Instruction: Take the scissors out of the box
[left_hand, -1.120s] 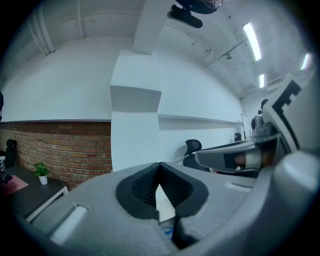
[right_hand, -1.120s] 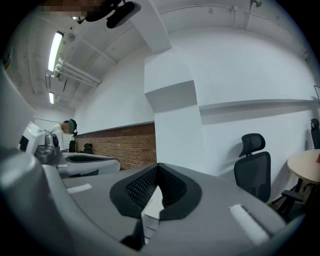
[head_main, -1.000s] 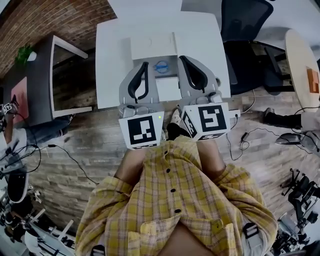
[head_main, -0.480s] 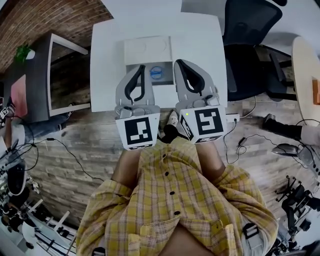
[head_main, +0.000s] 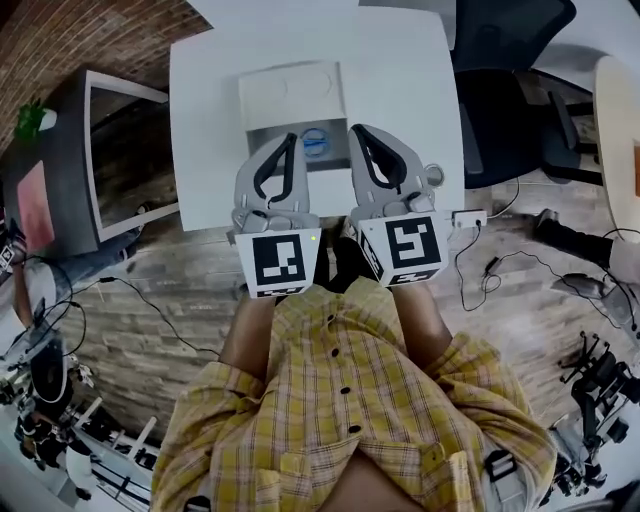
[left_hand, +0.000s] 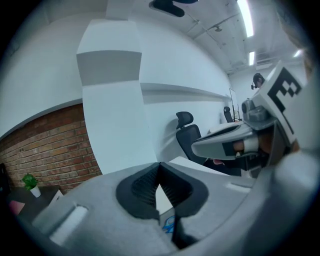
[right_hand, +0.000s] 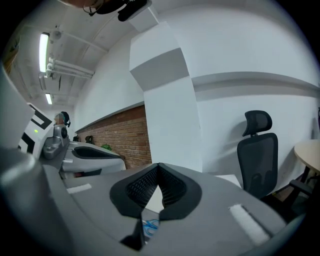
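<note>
The task has hardly started. The box (head_main: 262, 138) stands open on the white table (head_main: 200, 120), with its pale lid (head_main: 290, 92) folded back on the far side. The scissors (head_main: 314, 140) still lie inside it, not yet touched by either tool. They show as a small blue shape on the grey floor of the box, towards its middle. Nothing else seems to be in there, though the grippers cover the near part of the floor, so that cannot be ruled out.

The left gripper (head_main: 290, 138) and the right gripper (head_main: 357, 131) hover side by side over the near half of the box, the scissors lying between their tips. Both are clenched on nothing. In the left gripper view the ribbed pads (left_hand: 142, 186) meet at the tip with only bare table behind them, and a bit of blue handle (left_hand: 169, 225) shows below. The right gripper view shows the same, pads (right_hand: 145, 184) together and the blue handle (right_hand: 150, 226) underneath.

Everything remains to be done: one gripper has to spread its jaws, go down into the box, close on the scissors and lift them clear over the wall. The flat, low blades will likely need a careful pinch at the handles.
</note>
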